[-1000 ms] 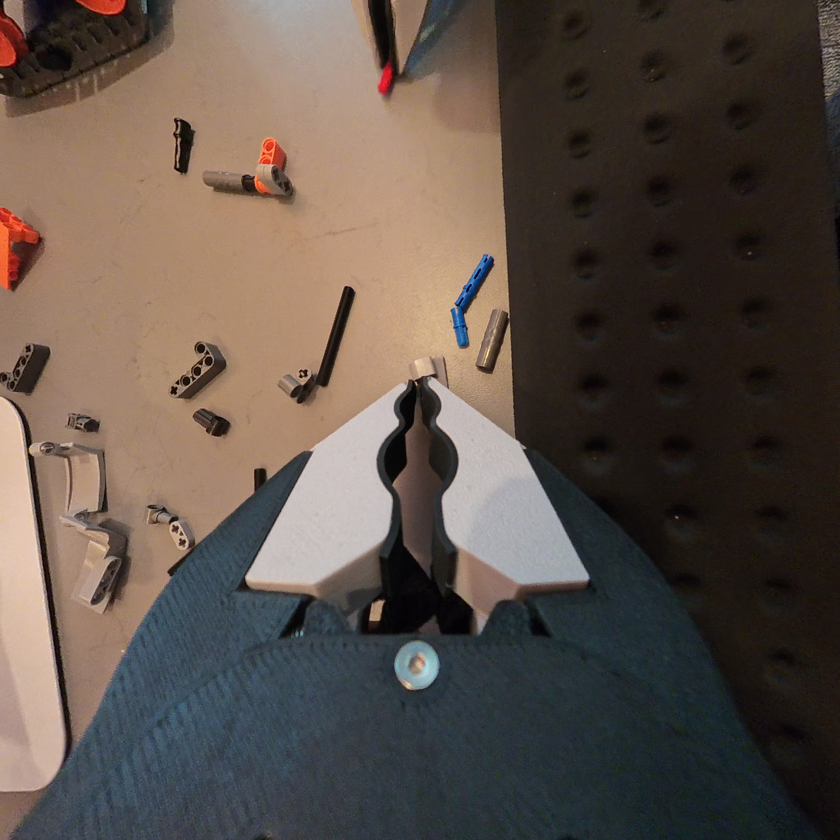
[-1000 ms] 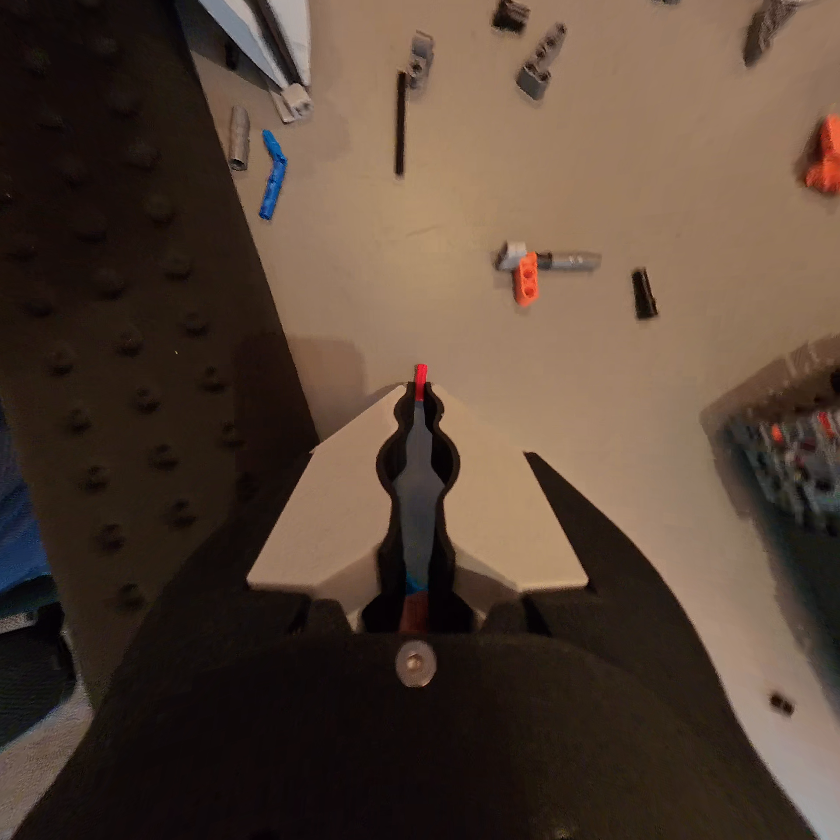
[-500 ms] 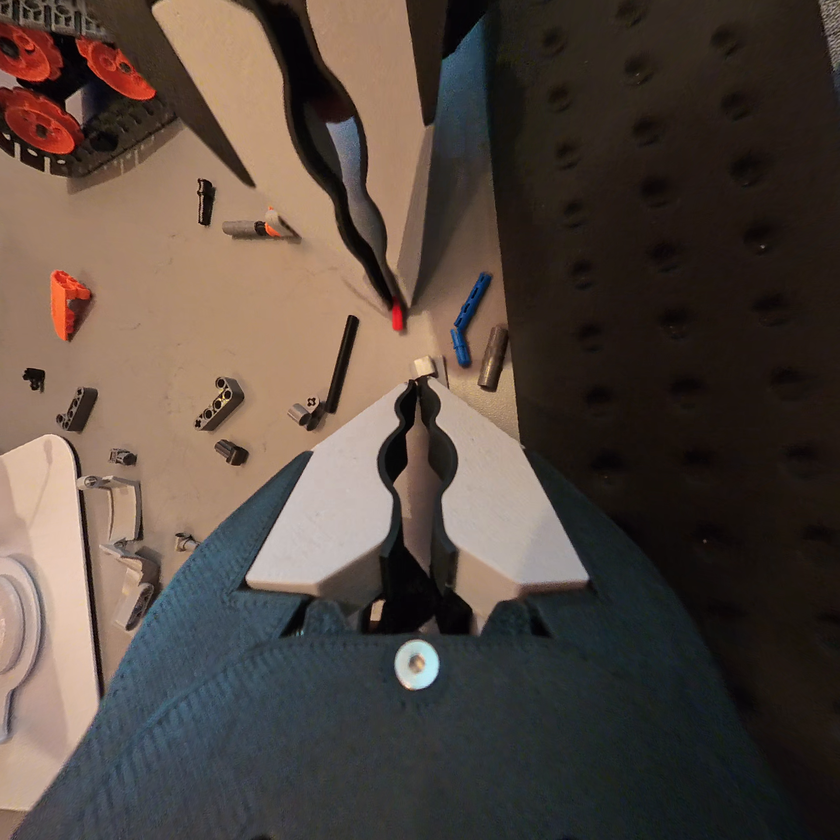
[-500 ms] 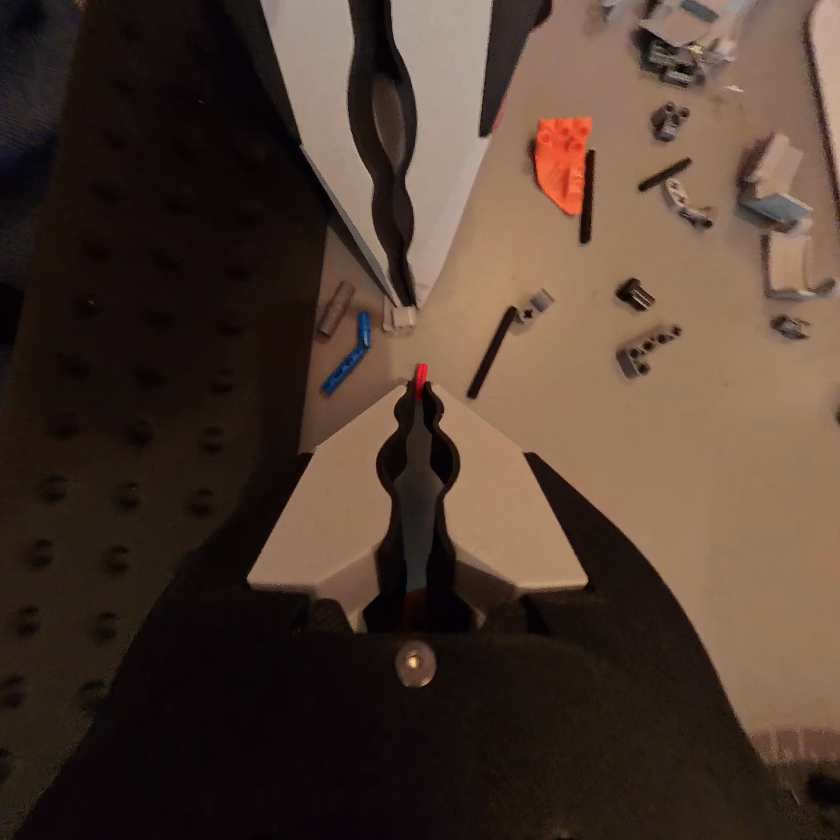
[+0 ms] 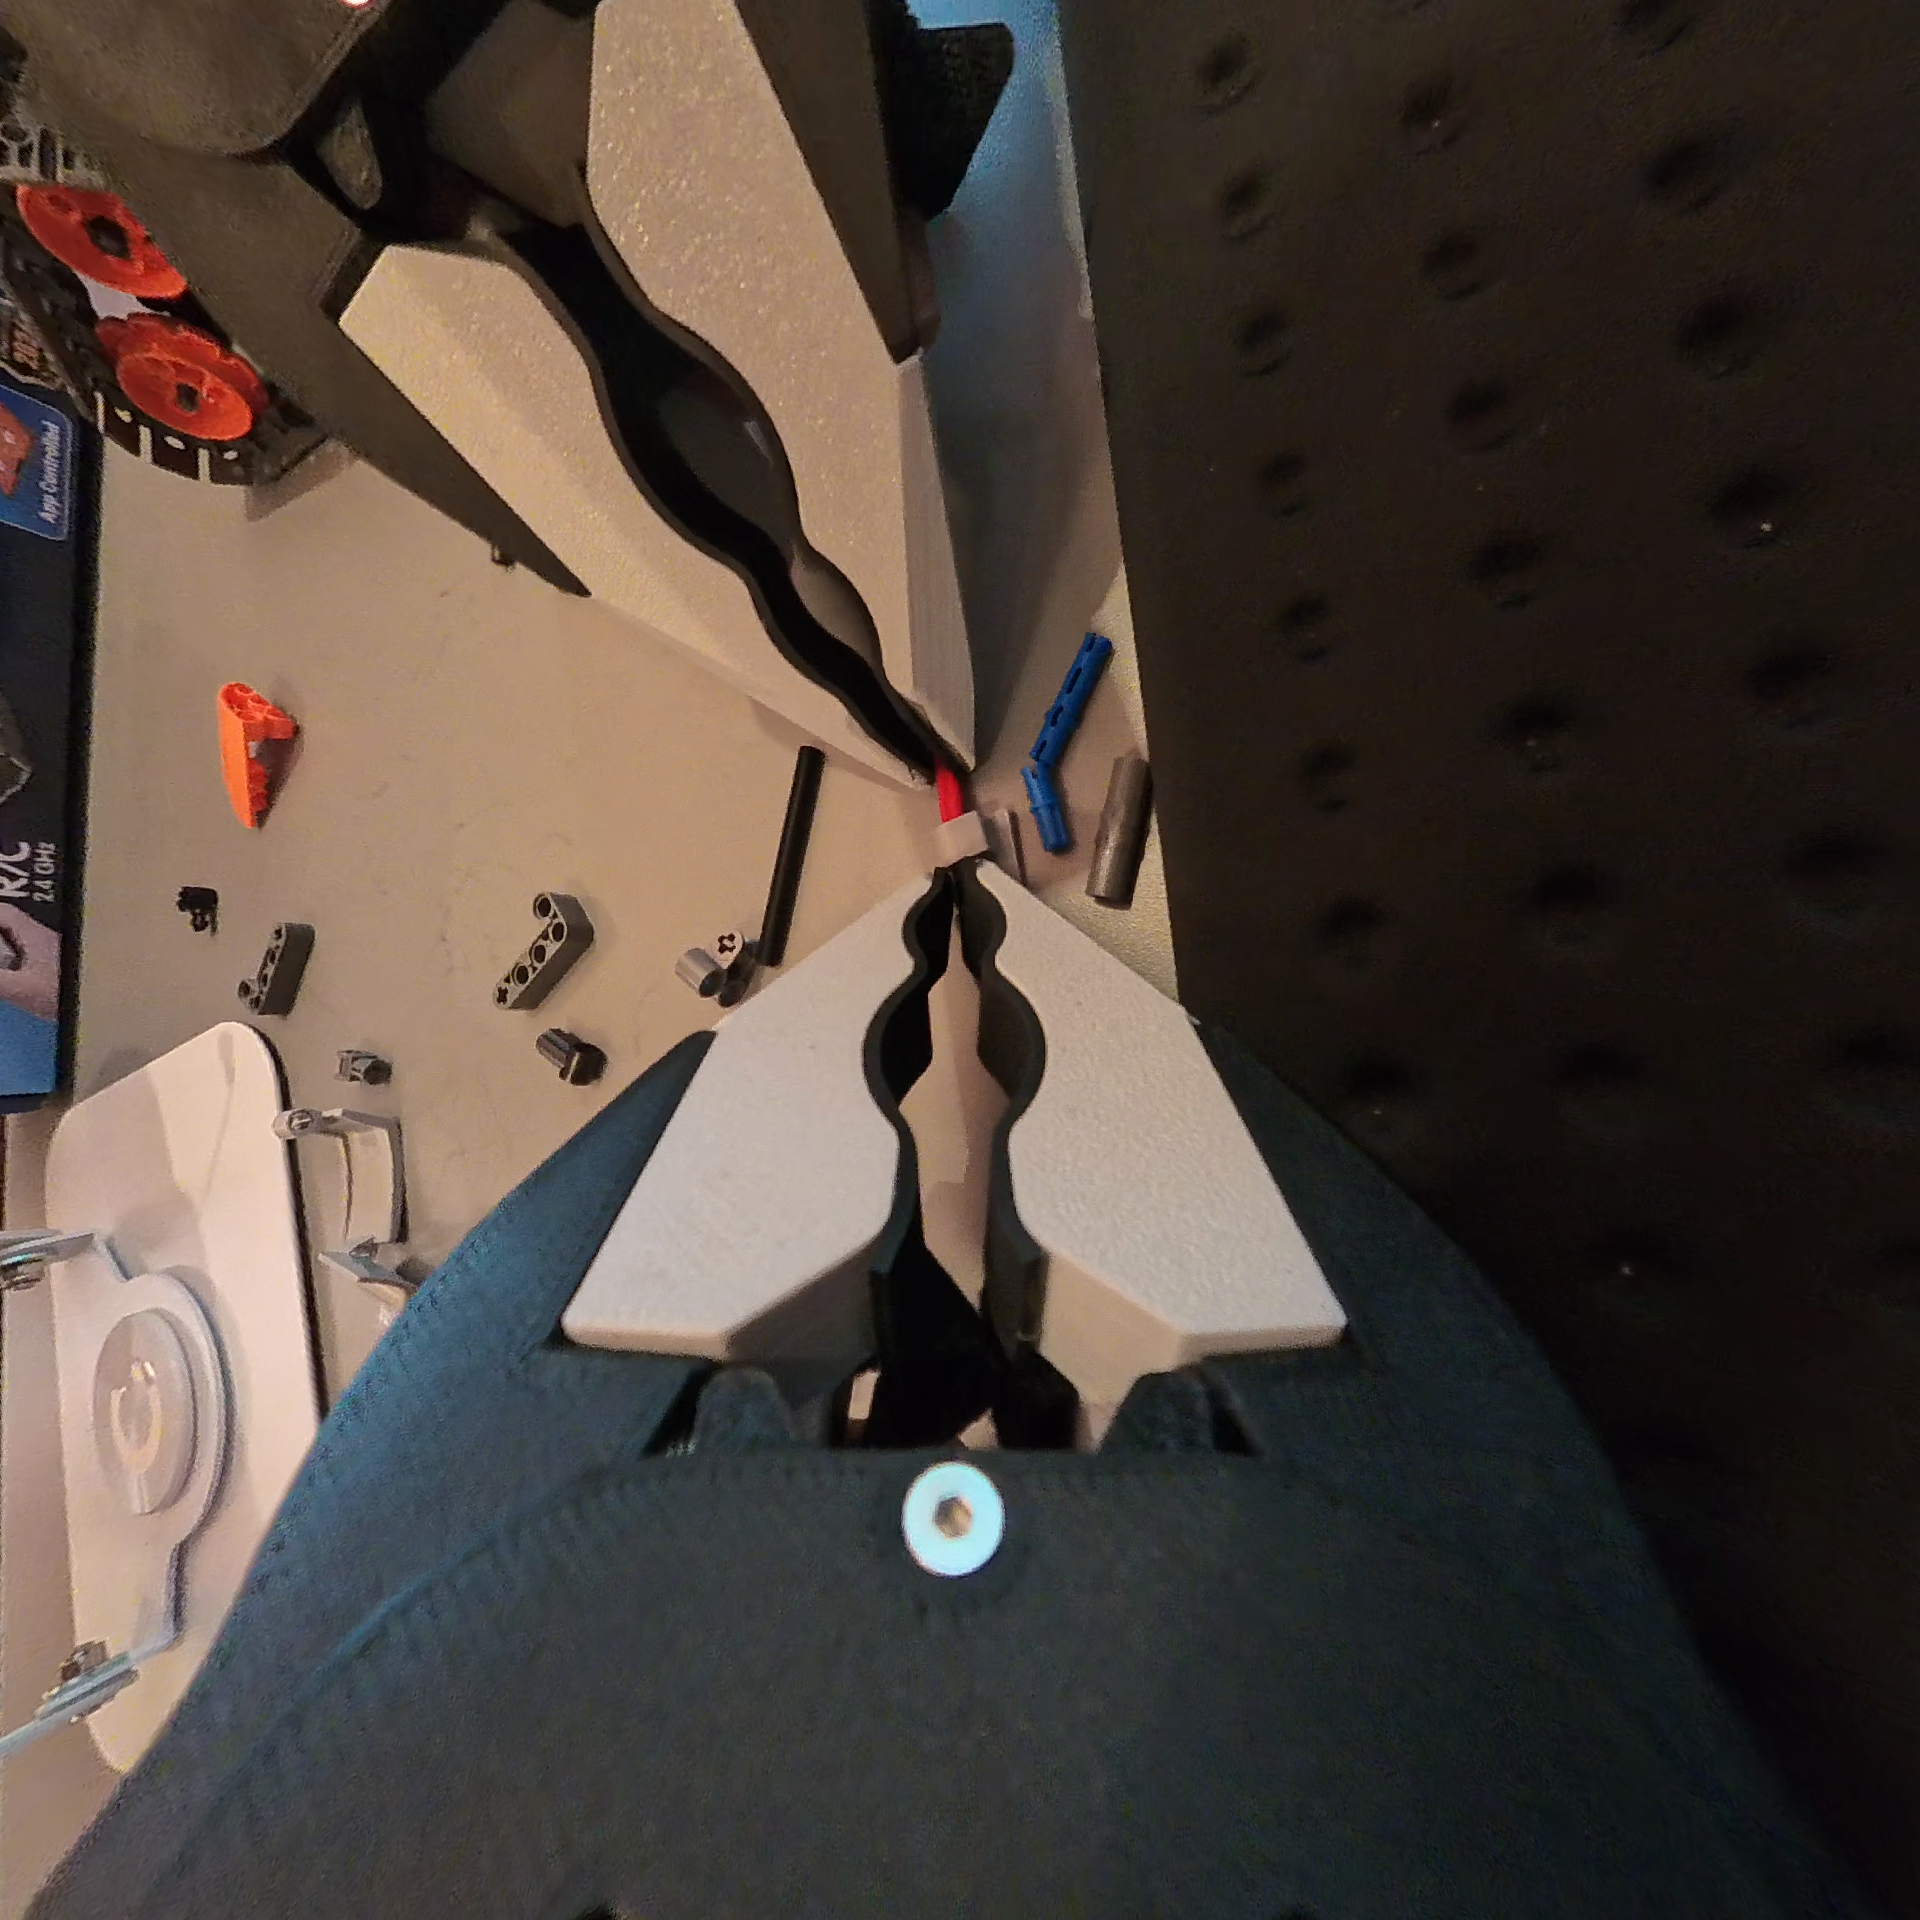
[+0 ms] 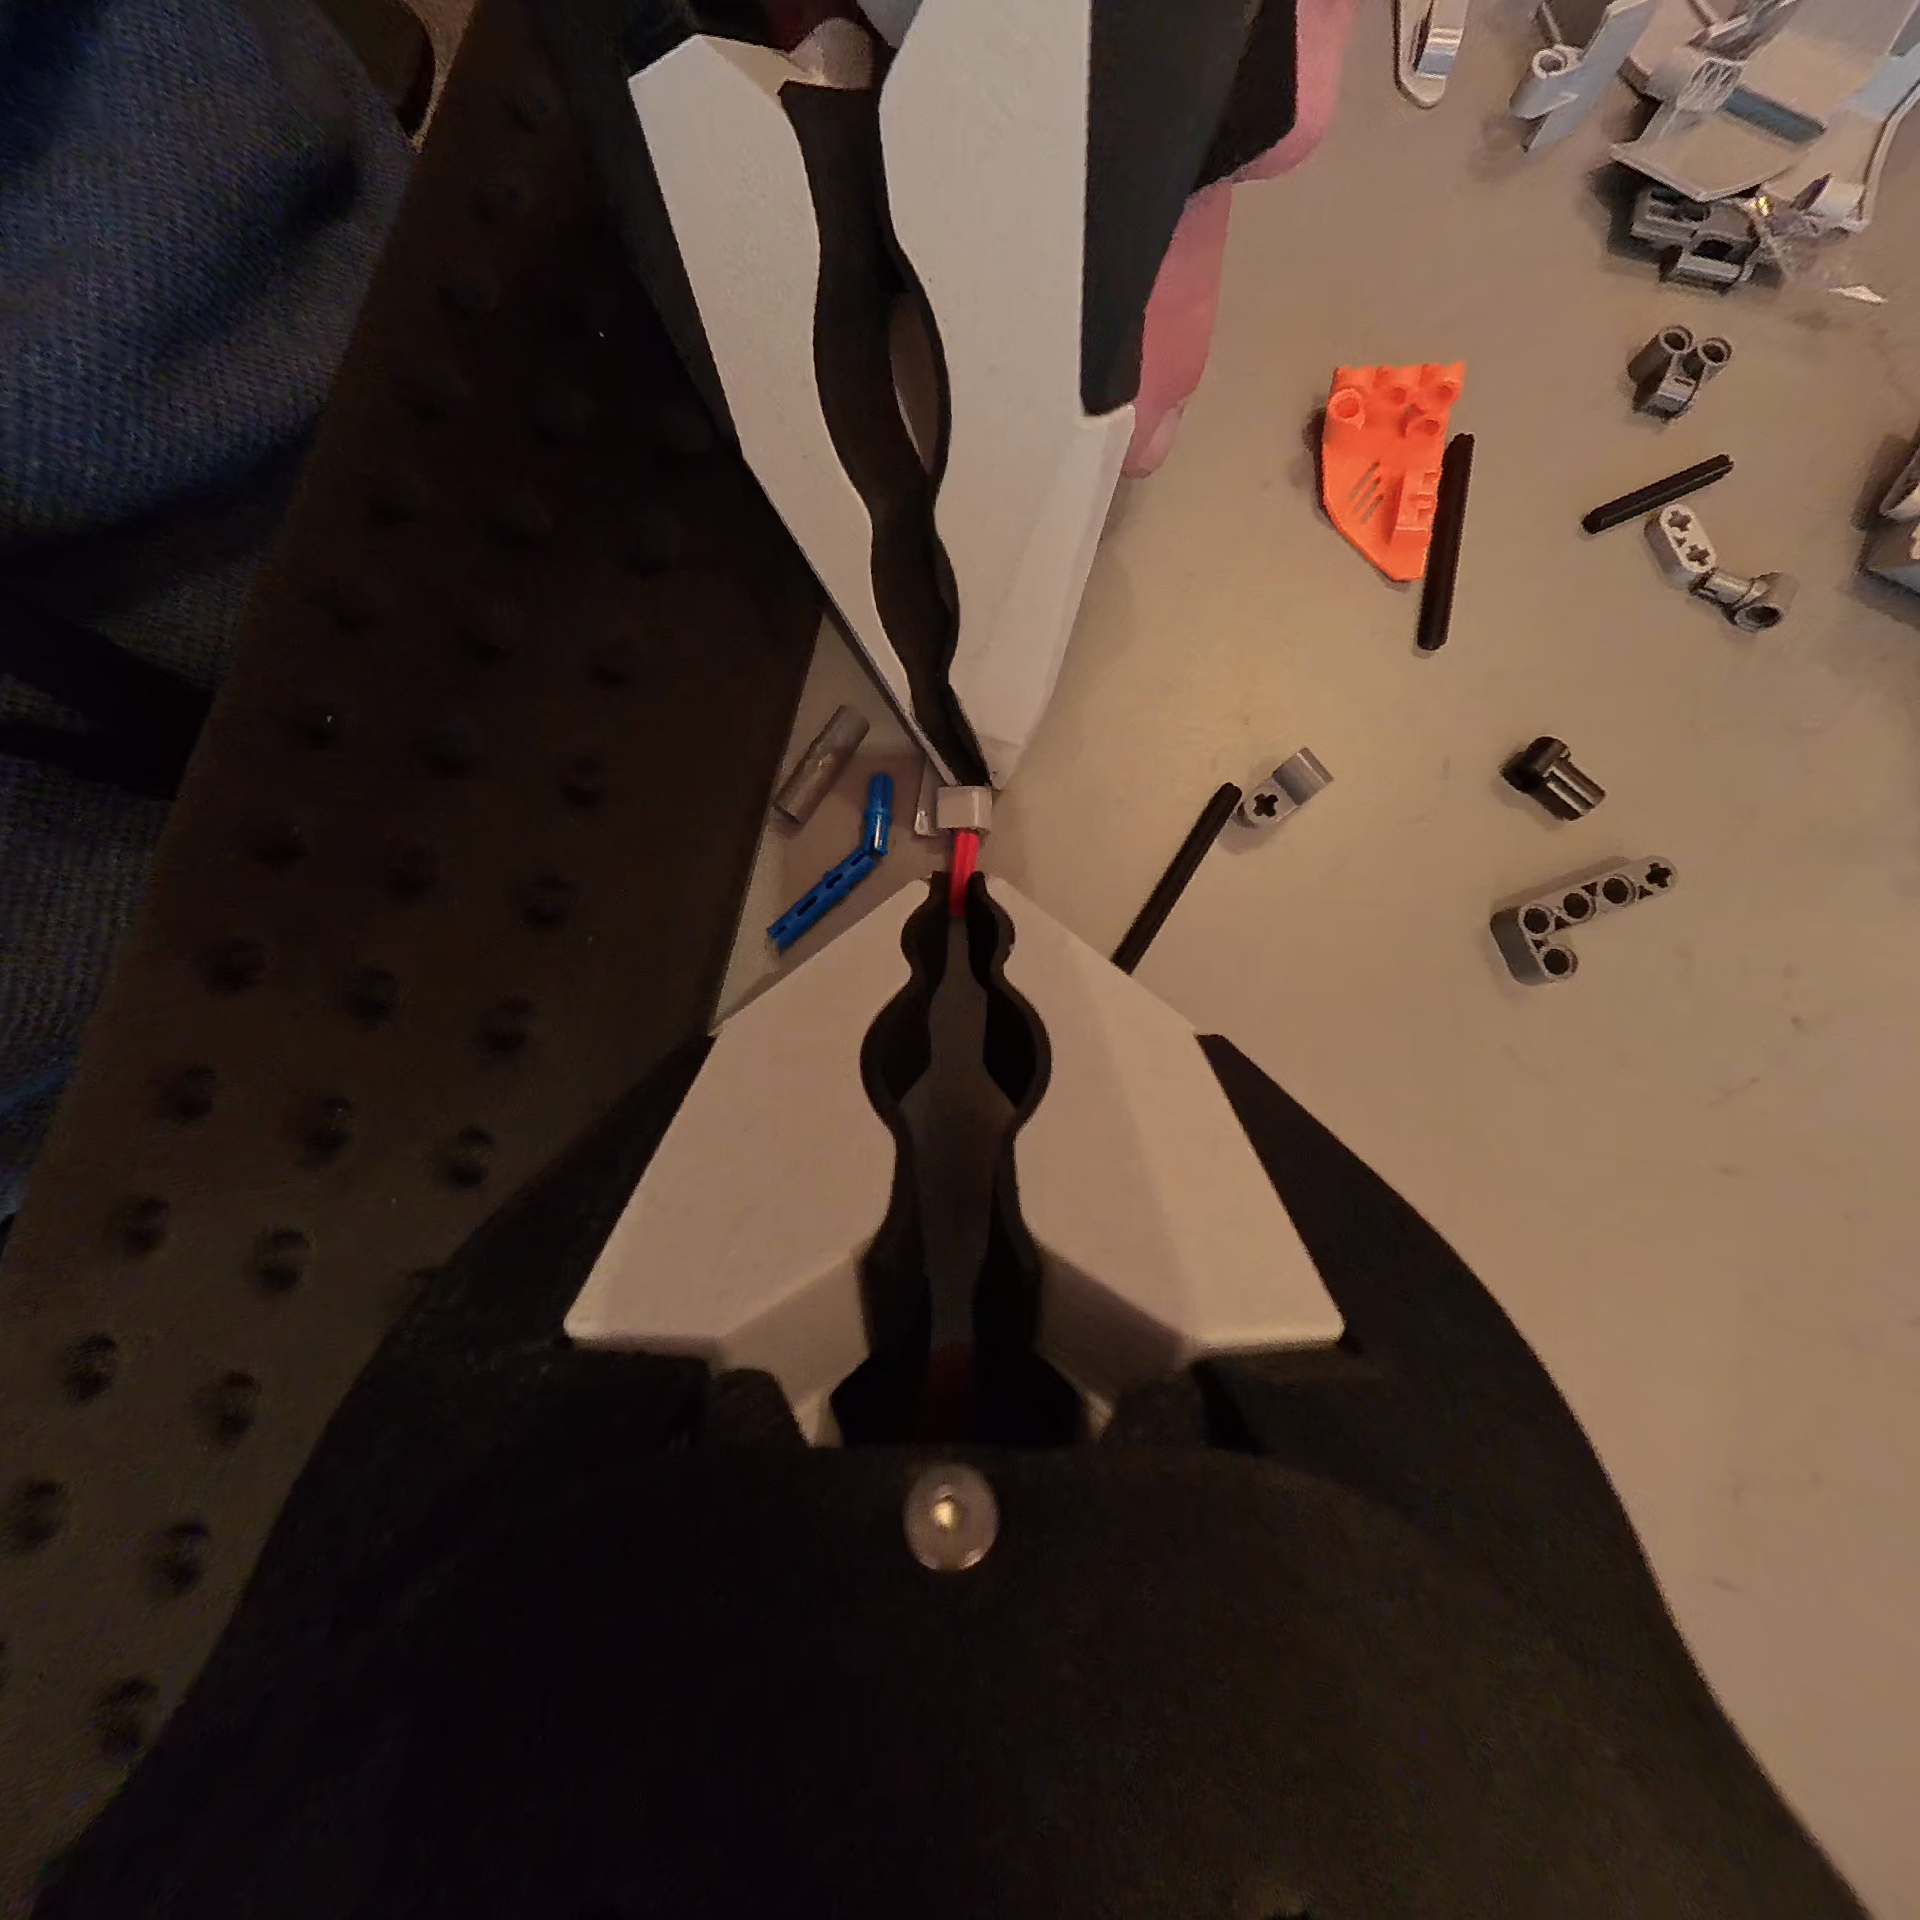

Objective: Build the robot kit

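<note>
A: What is each gripper holding?

B: The left gripper (image 5: 954, 878) is pinching a small grey connector (image 5: 958, 834) at its very tips, jaws clenched on it. The right gripper (image 6: 961, 896) is clamping a thin red axle (image 6: 964, 858), which is poking out past its closed tips.

A: And where are the two parts sitting?

B: They are meeting tip to tip just above the tan table (image 5: 468, 727), the red axle's end touching or entering the connector; which, the pictures are not showing. A blue pin (image 6: 831, 881) and a grey sleeve (image 6: 823, 765) are lying just beside, near the black studded mat (image 6: 416, 831).

A: How are such parts likely handling?

B: Probably light, stiff, smooth plastic, so they are apt to be slipping or twisting in the jaws. The connector looks best held across its flat sides, and the axle close to its free end so it is not wobbling.

A: Anything else close by?

B: A black rod (image 6: 1176, 877) and a grey bent beam (image 6: 1579, 920) are resting apart on the table.
</note>
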`<state>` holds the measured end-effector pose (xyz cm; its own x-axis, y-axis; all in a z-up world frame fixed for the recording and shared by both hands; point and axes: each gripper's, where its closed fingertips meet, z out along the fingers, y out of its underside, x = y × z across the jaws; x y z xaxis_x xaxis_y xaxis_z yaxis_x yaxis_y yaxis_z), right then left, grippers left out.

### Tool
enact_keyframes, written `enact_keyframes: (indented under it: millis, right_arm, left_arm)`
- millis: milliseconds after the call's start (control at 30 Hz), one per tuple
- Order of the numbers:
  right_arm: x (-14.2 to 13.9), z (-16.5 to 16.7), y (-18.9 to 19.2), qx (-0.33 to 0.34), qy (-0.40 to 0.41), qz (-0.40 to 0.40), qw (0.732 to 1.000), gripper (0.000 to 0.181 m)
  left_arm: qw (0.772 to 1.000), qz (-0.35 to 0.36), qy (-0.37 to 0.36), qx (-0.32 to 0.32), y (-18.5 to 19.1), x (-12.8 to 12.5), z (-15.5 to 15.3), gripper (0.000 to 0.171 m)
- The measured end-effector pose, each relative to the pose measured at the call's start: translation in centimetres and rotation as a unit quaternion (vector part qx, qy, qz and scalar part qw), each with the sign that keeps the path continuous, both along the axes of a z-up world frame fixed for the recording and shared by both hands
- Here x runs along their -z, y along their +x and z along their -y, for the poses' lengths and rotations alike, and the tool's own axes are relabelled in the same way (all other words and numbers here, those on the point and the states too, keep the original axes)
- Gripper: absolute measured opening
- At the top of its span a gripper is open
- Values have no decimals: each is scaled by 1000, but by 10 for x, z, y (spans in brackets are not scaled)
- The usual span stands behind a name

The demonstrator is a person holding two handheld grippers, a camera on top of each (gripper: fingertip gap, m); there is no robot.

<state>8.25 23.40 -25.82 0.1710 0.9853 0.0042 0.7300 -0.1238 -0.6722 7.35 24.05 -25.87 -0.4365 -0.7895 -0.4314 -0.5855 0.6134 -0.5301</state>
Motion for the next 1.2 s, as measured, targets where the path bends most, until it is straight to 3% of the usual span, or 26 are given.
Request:
enact_keyframes:
  millis: [533, 933, 1200]
  right_arm:
    - [0, 0, 1, -12, -53, 1, 999, 1]
    - [0, -3, 2, -45, 156, 75, 984, 0]
    - [-2, -5, 2, -61, 317, 130, 938, 0]
  left_arm:
    - [994, 16, 104, 9, 1, 0, 0, 0]
    - [1000, 3, -24, -16, 1, 0, 0, 0]
    - [999, 8, -39, -27, 1, 0, 0, 0]
